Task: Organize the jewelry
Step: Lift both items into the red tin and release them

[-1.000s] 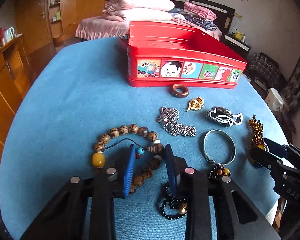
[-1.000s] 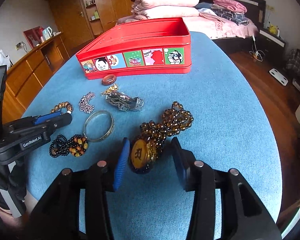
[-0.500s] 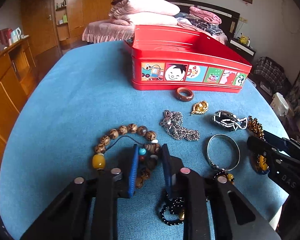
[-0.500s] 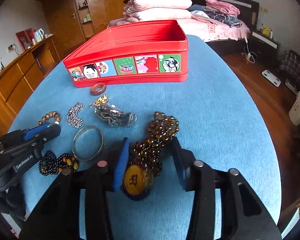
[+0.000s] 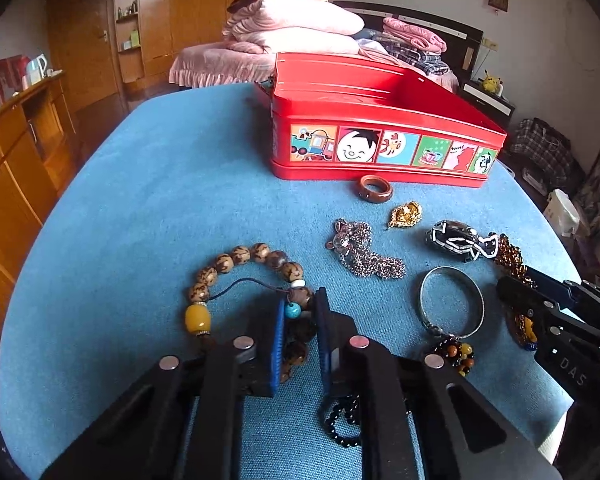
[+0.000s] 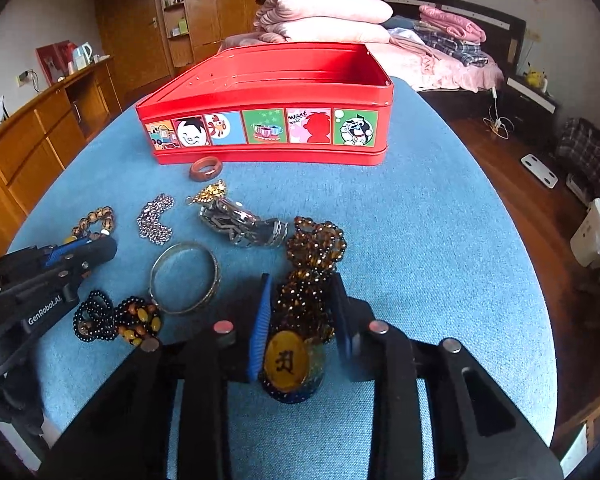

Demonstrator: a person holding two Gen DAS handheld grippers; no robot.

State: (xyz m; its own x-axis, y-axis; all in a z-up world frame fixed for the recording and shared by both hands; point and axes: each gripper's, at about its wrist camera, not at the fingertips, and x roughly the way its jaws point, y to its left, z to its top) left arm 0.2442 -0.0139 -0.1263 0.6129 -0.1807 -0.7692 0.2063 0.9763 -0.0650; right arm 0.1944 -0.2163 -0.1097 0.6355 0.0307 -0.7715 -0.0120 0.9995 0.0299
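Left gripper: fingers just now closing, clamped on the wood bracelet at its near side by the turquoise bead; rest of the loop on the blue counter ahead and to the left, yellow bead left of the fingers.

Right gripper: fingers just now closing, either side of the amber necklace, pressing its bunched strands; round yellow pendant between the fingers, nearer the camera; remainder of the beads heaped just ahead of the tips.

Red tin: open, at the far side of the counter, picture panels along its front wall.

Brown ring: just in front of the tin.

Gold charm: near the ring, touching the silver watch.

Silver chain: left of the watch.

Bangle: between the two grippers.

Black beads and a mixed bead cluster: touching each other, just beside the bangle, near the left gripper.
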